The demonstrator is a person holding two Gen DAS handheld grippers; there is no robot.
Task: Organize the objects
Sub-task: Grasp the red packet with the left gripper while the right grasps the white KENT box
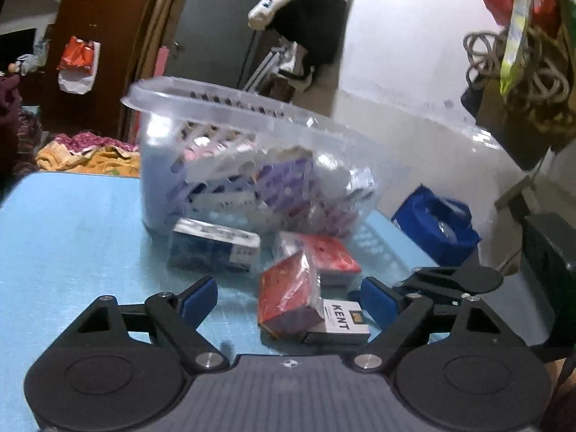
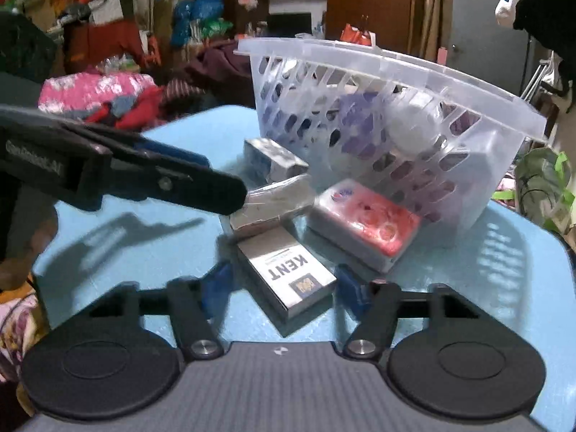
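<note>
A clear plastic basket [image 1: 230,108] [image 2: 392,68] holding several small boxes stands on the blue table [image 1: 72,234] [image 2: 504,270]. In front of it lie a blue box [image 1: 212,248] [image 2: 273,156], a red-and-white pack [image 1: 324,255] [image 2: 363,217], a red-brown wrapped box [image 1: 288,295] [image 2: 273,203] and a white KENT pack [image 1: 338,322] [image 2: 288,275]. My left gripper [image 1: 288,298] is open around the red-brown box. It also shows in the right wrist view [image 2: 201,183]. My right gripper [image 2: 284,284] is open around the KENT pack.
Clothes and bags are piled behind the table [image 2: 104,97]. A blue bag [image 1: 435,223] sits on the floor to the right. Cables hang at the upper right [image 1: 518,72]. The table's edges are close on both sides.
</note>
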